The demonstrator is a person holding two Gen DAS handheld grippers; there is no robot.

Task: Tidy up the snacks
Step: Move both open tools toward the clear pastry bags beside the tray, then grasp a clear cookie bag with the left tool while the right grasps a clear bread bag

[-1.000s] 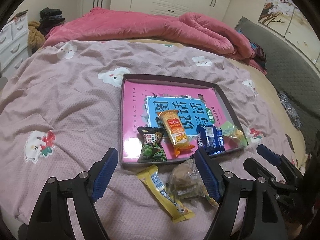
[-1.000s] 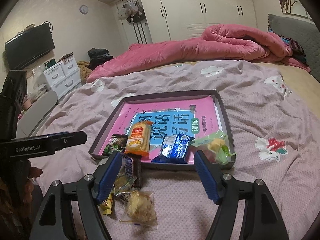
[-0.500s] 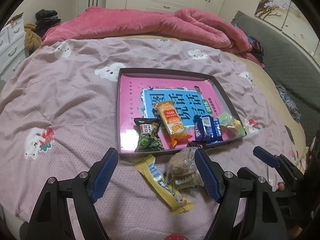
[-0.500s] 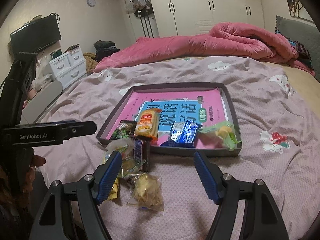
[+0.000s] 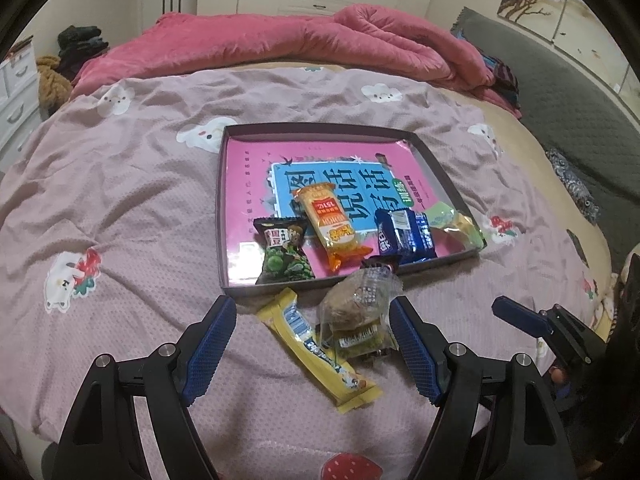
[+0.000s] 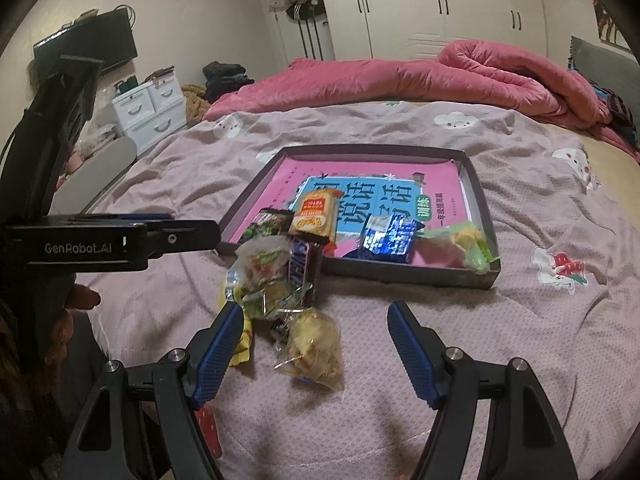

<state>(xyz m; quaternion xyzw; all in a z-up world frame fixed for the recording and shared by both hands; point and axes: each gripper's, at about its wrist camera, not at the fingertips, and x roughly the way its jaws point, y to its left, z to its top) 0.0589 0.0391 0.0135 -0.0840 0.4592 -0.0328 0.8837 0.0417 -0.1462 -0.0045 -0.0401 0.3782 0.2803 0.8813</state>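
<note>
Your left gripper (image 5: 310,344) hangs open over the near part of the bed (image 5: 132,208), its blue pads wide apart with nothing pressed between them; below the gap lie a yellow bar (image 5: 320,350) and a clear bag (image 5: 358,306) with something brown inside, both on the sheet just near of the tray (image 5: 219,208). Your right gripper (image 6: 316,350) is open too, and holds nothing; a clear chips bag (image 6: 314,346) lies on the sheet between its pads, closer to the left one and apart from both. Just far of that bag sits a small heap of loose snacks, with a dark chocolate bar (image 6: 306,272) standing tilted against the tray's near wall and a crumpled green-and-clear wrapper (image 6: 264,270) to its left. The tray rests on the pink sheet in the middle of the bed, a pink-and-blue book (image 5: 340,184) flat on its floor. Four snacks already lie inside along the near edge: a green pea packet (image 5: 284,254) at the left, an orange cracker pack (image 5: 330,226) next to it, a blue biscuit pack (image 5: 404,236) further right, and a pale green packet (image 5: 456,220) in the near right corner. In the right wrist view your left gripper shows at the left, level with the tray's near left corner. A pink quilt (image 6: 420,76) is bunched at the far end of the bed.
</note>
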